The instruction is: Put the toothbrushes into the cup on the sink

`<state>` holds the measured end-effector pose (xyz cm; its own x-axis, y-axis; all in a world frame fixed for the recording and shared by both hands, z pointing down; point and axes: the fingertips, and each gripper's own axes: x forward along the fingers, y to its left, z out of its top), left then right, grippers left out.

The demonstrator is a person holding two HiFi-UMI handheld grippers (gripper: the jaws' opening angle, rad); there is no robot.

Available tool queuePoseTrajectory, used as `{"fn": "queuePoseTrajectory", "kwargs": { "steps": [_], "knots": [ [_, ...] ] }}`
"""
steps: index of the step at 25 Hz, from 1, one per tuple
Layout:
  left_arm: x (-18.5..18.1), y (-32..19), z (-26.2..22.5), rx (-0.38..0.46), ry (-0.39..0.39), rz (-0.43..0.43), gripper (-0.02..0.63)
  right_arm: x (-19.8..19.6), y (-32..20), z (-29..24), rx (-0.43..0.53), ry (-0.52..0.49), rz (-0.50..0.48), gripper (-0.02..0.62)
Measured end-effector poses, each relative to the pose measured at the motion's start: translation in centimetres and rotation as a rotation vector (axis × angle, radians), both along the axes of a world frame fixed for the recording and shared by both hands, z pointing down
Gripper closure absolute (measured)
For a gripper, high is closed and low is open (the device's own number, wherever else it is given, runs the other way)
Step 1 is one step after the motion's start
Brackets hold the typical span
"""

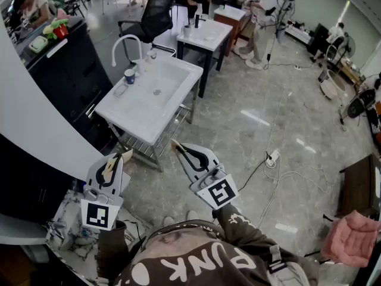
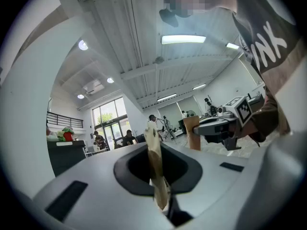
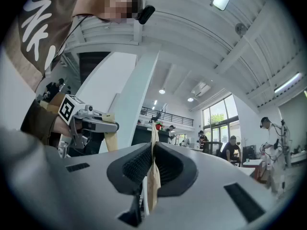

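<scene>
From the head view I look down on a grey, marble-patterned polished floor (image 1: pixel 250 118) in a big open workroom. A white rectangular sink on a metal-rod frame (image 1: pixel 172 70) stands ahead of me, with a white arched tap (image 1: pixel 125 40) at its back rim. The small blue-and-white cup (image 1: pixel 130 76) stands upright on the sink's left rim, just beside the tap's foot. The toothbrushes are too small for me to pick out. Behind the sink are a black mesh office chair (image 1: pixel 156 11) and a second white table (image 1: pixel 205 33); a tall black cabinet (image 1: pixel 68 70) stands to its left. A white power strip (image 1: pixel 272 158) lies on the floor among cables. My left claw (image 1: pixel 124 155) and right claw (image 1: pixel 175 144) hang low, well short of the sink. White letters on my brown sweater (image 1: pixel 196 261) spell PUNK, upside down from here, and each claw carries a black-and-white square marker.

In the left gripper view the tan pads are pressed together with nothing between them. Beyond them are a white ribbed ceiling (image 2: pixel 144 56) with strip lights, tall windows and seated people.

In the right gripper view that claw's jaws are likewise closed on nothing. A white column (image 3: pixel 136 104), a railed balcony and windows lie beyond.
</scene>
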<state>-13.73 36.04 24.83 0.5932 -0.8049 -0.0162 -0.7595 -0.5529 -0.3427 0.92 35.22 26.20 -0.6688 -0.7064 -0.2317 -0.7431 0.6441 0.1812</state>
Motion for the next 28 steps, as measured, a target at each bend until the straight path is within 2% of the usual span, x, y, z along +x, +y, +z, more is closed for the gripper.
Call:
{"fn": "queuePoseTrajectory", "kwargs": {
  "steps": [17,23,28],
  "knots": [
    [0.8,-1.9,-0.2,0.009,-0.007,-0.007,0.595,0.8,-1.8,0.0,0.006,-0.018,-0.017,0.563],
    [2.0,-3.1,-0.3,0.009,-0.015,-0.017,0.595,2.0,-3.1,-0.1,0.014,-0.028,-0.024,0.563],
    [4.4,-4.3,-0.2,0.014,-0.024,-0.030,0.595,4.4,-4.4,0.1,0.019,-0.034,-0.034,0.563]
  ]
}}
